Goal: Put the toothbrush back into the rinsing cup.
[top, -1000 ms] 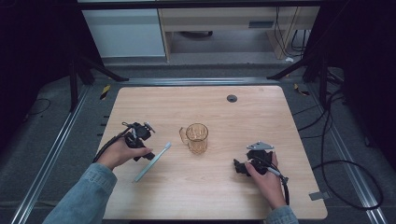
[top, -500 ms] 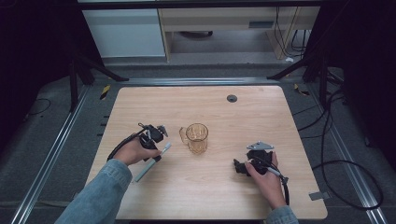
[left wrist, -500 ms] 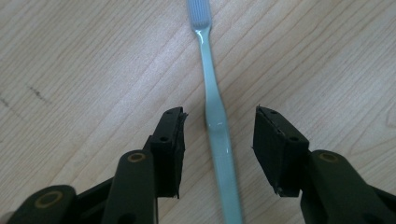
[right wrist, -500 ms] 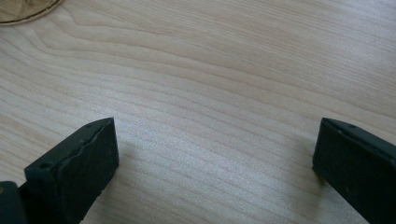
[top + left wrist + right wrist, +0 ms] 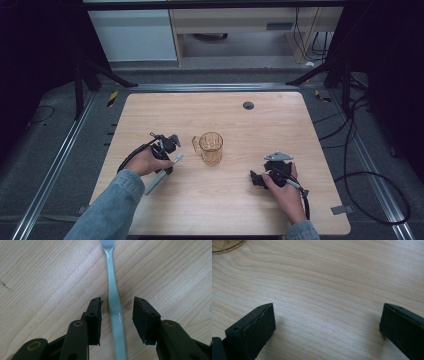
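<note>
Toothbrush (image 5: 114, 302), light, stiff and slick, is lying near the worktop's (image 5: 300, 125) left edge; left gripper (image 5: 117, 315), closing, is straddling its handle ungripped; right gripper (image 5: 327, 322) is resting released.

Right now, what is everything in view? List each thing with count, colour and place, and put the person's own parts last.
toothbrush: one, pale green, flat on the table left of the cup, its handle between the left gripper's jaws with a gap on each side.
cup: one, clear amber with a handle, upright near the table's middle.
table: one, light wood, with a dark round hole near the far edge.
cabinet: one, pale, beyond the table.
left gripper: one, black; jaws have just been closing around the toothbrush, pads not yet pressing.
right gripper: one, black, jaws wide apart over bare wood, right of the cup.
hands: two, each holding a gripper; left sleeve is blue denim.
</note>
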The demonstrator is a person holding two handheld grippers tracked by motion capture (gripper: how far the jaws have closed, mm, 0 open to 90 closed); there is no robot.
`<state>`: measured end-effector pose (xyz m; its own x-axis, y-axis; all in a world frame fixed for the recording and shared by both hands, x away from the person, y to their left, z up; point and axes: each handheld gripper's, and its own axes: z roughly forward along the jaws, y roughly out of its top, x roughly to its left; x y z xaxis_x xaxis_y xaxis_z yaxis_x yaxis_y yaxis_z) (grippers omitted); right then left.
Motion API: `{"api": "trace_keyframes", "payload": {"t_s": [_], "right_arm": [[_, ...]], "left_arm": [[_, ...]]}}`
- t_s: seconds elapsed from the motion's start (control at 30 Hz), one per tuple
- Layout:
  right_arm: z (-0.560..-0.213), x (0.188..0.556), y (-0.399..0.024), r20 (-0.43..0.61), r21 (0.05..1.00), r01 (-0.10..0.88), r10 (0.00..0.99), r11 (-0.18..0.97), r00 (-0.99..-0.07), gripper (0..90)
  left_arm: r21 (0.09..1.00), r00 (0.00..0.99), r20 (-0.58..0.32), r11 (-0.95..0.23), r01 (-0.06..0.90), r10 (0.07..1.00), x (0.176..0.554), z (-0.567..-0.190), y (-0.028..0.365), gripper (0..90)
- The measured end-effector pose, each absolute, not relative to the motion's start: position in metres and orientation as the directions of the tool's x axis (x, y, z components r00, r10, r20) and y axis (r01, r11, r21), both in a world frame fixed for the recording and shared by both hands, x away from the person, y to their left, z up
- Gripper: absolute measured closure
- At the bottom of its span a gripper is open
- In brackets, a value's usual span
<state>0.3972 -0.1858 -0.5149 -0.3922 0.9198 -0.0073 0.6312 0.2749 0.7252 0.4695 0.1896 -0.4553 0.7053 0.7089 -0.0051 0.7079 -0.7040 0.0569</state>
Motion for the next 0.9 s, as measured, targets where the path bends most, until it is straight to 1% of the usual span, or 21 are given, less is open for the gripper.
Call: {"api": "trace_keyframes", "payload": {"t_s": [0.17, 0.27, 0.9], "right_arm": [[-0.5149, 0.3972, -0.1858, -0.007, 0.725, 0.631, 0.92, 0.275, -0.392, 0.6], [-0.5148, 0.3972, -0.1858, -0.005, 0.725, 0.632, 0.92, 0.274, -0.393, 0.6], [-0.5148, 0.3971, -0.1858, -0.005, 0.725, 0.632, 0.92, 0.274, -0.393, 0.6]], "left_arm": [[0.047, 0.708, 0.01, -0.707, 0.705, 0.706, 0.4702, -0.4567, 0.1899, 60.7], [0.042, 0.706, -0.004, -0.705, 0.708, 0.709, 0.4705, -0.4591, 0.1904, 61.8], [0.055, 0.692, -0.019, -0.691, 0.721, 0.721, 0.4746, -0.463, 0.1908, 65.4]]}}
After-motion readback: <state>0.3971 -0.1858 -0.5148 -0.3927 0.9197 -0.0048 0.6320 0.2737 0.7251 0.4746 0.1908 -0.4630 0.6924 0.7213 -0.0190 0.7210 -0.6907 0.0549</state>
